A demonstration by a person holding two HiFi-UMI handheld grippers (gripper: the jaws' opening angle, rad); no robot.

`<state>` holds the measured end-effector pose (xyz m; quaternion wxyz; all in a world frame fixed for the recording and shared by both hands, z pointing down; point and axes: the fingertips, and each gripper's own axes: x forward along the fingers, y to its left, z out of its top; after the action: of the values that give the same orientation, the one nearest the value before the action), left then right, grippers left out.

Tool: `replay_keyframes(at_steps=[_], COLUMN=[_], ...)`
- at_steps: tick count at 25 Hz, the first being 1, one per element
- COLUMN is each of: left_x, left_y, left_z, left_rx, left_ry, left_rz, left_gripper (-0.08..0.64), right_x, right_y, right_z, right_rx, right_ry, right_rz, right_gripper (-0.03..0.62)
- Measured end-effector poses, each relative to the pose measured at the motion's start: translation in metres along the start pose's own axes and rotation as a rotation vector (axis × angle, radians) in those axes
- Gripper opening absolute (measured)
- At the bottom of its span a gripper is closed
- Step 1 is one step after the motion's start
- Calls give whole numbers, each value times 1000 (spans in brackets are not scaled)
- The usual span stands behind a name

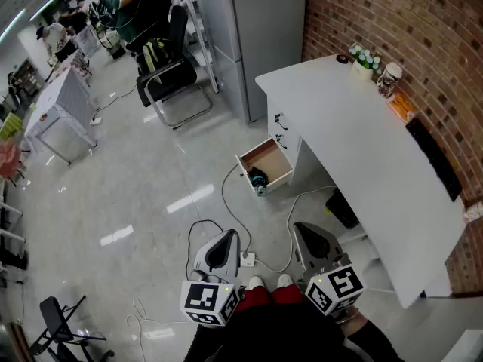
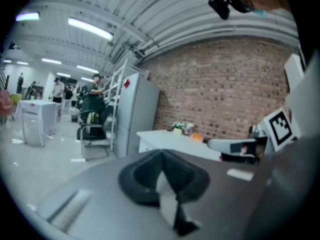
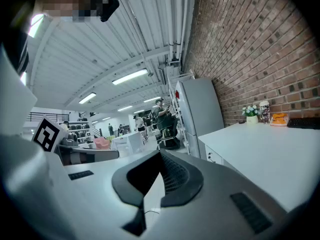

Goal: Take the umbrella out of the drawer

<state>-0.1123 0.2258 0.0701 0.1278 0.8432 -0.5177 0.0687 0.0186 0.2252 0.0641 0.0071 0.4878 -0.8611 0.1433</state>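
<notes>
In the head view the desk's lowest drawer (image 1: 269, 159) stands pulled out over the floor. A dark folded umbrella (image 1: 258, 178) lies at its front end. Both grippers are low in that view, well short of the drawer, and hold nothing. My left gripper (image 1: 228, 235) has its jaws together, as the left gripper view (image 2: 161, 153) also shows. My right gripper (image 1: 303, 227) points towards the desk, and in the right gripper view (image 3: 160, 153) its jaws meet at the tip.
A white desk (image 1: 355, 127) runs along the brick wall, with a small plant (image 1: 364, 60), a jar (image 1: 389, 78) and a black keyboard (image 1: 434, 157) on it. Cables (image 1: 226, 202) and a power strip (image 1: 247, 259) lie on the floor. A black chair (image 1: 172, 74) and a grey cabinet (image 1: 249, 29) stand beyond.
</notes>
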Motion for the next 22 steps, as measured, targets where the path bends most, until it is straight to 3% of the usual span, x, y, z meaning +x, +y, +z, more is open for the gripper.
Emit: replay_keyframes(at_steps=[5, 13, 22], left_x=[-6, -17, -46], left_y=[3, 28, 65], left_z=[-4, -3, -14], left_rx=[-15, -40, -87], left_ry=[-4, -18, -35], left_rz=[2, -4, 27], left_gripper=[2, 2, 2], right_x=[-1, 16, 30], right_y=[4, 30, 40], right_z=[-4, -16, -32], right_rx=[-3, 43, 110], right_ry=[10, 50, 99], right_rz=[-2, 66, 31], right_gripper=[-3, -3, -3])
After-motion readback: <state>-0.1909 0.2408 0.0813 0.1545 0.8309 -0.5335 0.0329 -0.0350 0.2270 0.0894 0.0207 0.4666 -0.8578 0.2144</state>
